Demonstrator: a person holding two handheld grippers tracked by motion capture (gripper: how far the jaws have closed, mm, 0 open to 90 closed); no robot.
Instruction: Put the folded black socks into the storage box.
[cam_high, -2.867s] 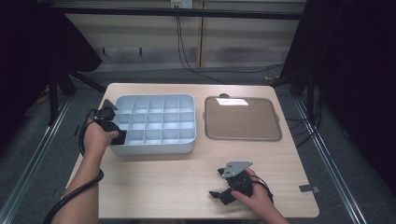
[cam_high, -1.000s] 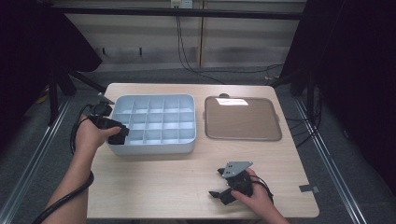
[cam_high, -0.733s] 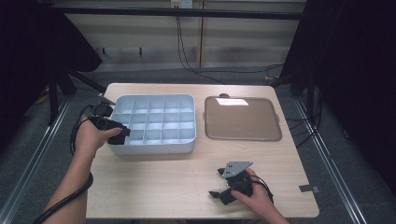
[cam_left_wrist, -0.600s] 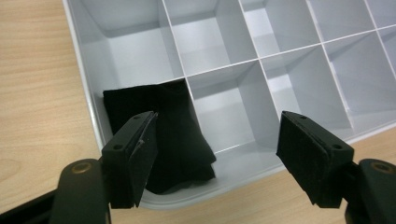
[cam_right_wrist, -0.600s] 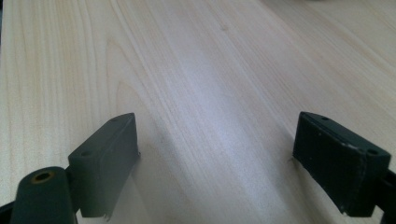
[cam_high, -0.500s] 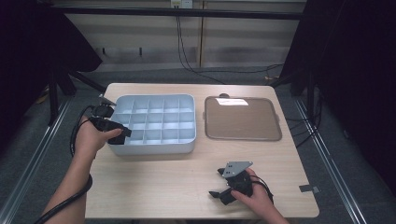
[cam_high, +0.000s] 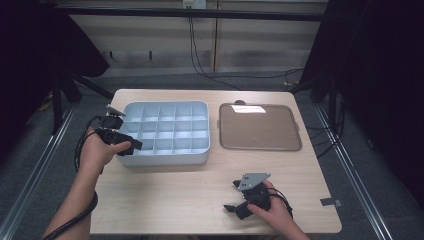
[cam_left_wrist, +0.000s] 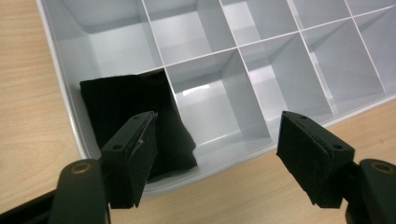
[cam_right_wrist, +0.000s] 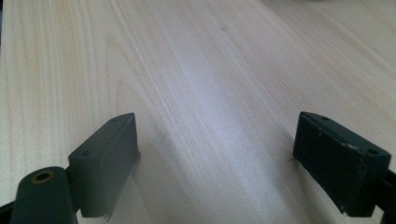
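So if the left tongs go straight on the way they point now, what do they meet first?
Most likely the organizer tray. The left tongs stand open over its near corner, one jaw above the black cloth in the corner cell, the other above the table just outside the rim. Depth is unclear, so cloth or rim could come first.

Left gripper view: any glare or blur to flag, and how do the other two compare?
Left gripper view: sharp, with soft glare on the compartment floors of the grey divided tray; the black cloth reads as flat black, with no detail. Right gripper view: the wooden table has a washed-out sheen down the middle. High view: bright glare patch on the brown tray; the surroundings are very dark.
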